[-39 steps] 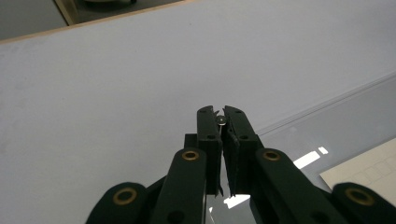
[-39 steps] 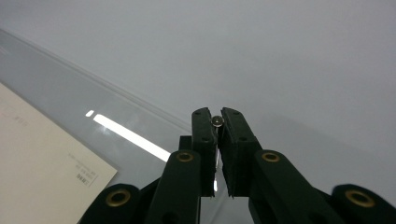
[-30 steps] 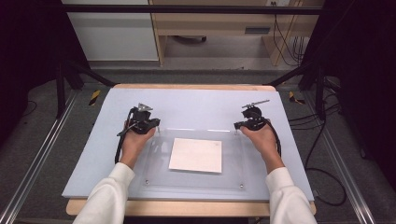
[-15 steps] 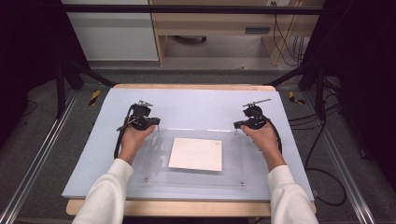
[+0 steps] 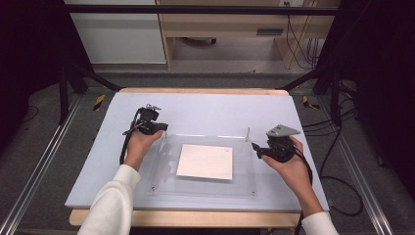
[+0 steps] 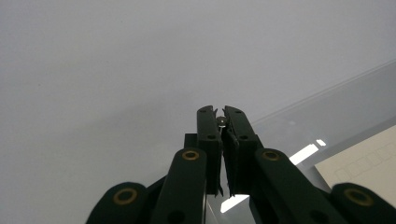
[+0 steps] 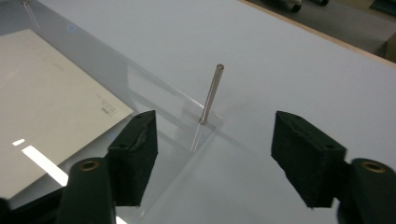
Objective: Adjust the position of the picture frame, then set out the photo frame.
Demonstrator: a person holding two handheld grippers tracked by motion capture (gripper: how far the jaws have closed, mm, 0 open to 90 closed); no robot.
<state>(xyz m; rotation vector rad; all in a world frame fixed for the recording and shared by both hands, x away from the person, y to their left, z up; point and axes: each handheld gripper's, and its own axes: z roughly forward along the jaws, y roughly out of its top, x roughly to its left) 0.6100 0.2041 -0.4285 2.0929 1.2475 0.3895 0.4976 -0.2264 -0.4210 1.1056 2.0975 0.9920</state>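
Note:
A clear acrylic plate (image 5: 244,171) lies on the pale blue table mat (image 5: 215,110), with a white sheet of paper (image 5: 205,161) at its middle. My left gripper (image 5: 159,126) is at the plate's far left corner; in the left gripper view it (image 6: 222,116) is shut on the top of a thin metal pin (image 6: 222,122). Another metal pin (image 7: 211,93) stands upright at the plate's far right corner (image 5: 248,132). My right gripper (image 7: 219,154) has just been opening. It (image 5: 255,147) stands open, with the pin free just ahead of its fingertips and nothing between them.
The plate (image 7: 205,186) has small holes at its near corners (image 5: 253,193). The mat's wooden far edge (image 5: 205,91) and dark frame posts (image 5: 63,93) border the work area. Cables (image 5: 337,142) hang at the right.
My right hand has pulled back and to the right from the far right corner, and its jaws have opened and let go of the pin. The left hand has kept still.

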